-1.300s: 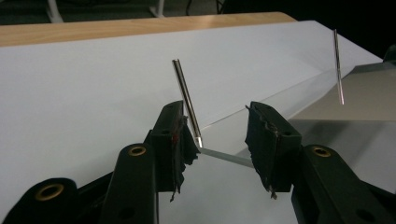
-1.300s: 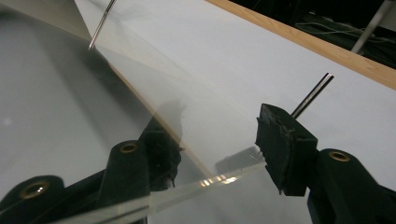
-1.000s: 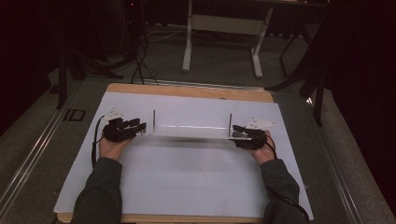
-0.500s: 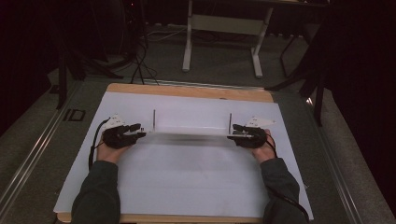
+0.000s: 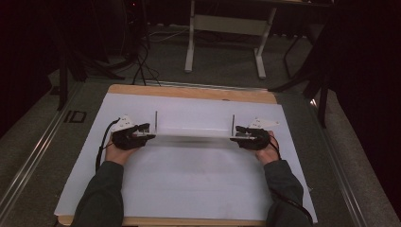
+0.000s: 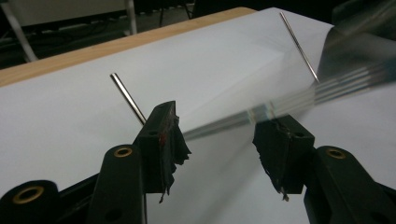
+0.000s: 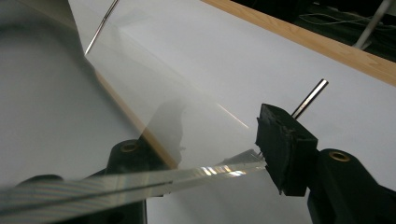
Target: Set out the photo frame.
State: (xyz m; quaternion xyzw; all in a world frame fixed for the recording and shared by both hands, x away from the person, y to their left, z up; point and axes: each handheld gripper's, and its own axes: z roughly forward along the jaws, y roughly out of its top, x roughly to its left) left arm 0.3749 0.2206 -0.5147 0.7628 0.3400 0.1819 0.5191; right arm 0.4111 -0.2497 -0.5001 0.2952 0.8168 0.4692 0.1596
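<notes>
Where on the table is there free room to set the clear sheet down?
The white mat lies bare between the forearms, toward the near wooden edge; a narrower bare strip runs behind the two metal pins. The crowded band is the middle, where the clear sheet spans from left claw to right claw.

The person wears dark grey-green long sleeves [image 5: 101, 198] that end at the wrists. The left gripper [image 5: 147, 134] and the right gripper [image 5: 238, 133] are both matte black, each with a pale three-cornered plate [image 5: 122, 122] on top of its body and a thin black cable [image 5: 101, 146] trailing back from it along the forearm. In the left gripper view, the jaws end in blocky tips wrapped in frayed black padding [image 6: 171, 144], and behind the tips brass-ringed holes [image 6: 123, 151] sit in the rounded black arms.
</notes>
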